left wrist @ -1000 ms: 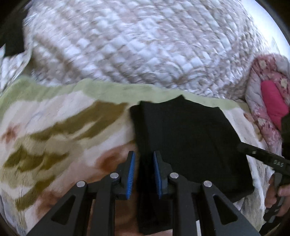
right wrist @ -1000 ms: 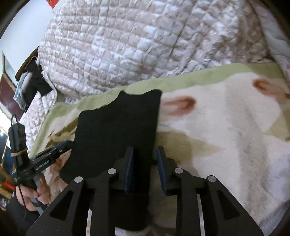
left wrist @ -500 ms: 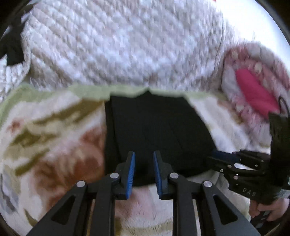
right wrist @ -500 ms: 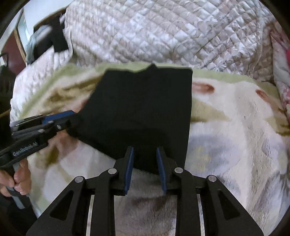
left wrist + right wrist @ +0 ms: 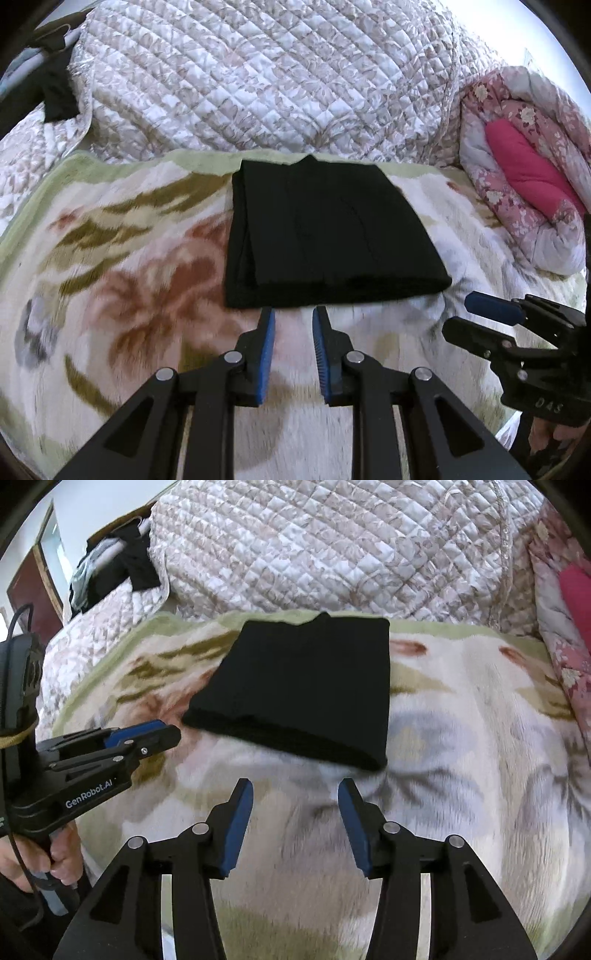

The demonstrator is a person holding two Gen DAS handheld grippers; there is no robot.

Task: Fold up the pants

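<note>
The black pants [image 5: 325, 236] are lying folded into a compact rectangle on the flowered fleece blanket [image 5: 122, 266] of the bed, with the far edge near the quilted cover [image 5: 258, 81] and the folded near edge facing both cameras. The fold is being judged as essentially finished.

The left hand-held gripper [image 5: 293, 321] is being held just short of the near edge, with the jaws a little apart and nothing between them. The right hand-held gripper [image 5: 295, 794] is being held short of the right near corner; its jaws are opening, with only blanket showing between them. Neither is touching the cloth.

Risks being noted:
- The layers are visibly offset along the left side in the left wrist view, so the stack could be pulled askew if a corner is snagged by a fingertip.
- The blanket pile is soft and loose; it could be dragged along with any pad that is lowered, and the pants shifted with it.
- The near fold is bulging slightly and could be sprung open if left unpressed.

A pink flowered quilt [image 5: 524, 177] is lying to the right, well apart.
</note>
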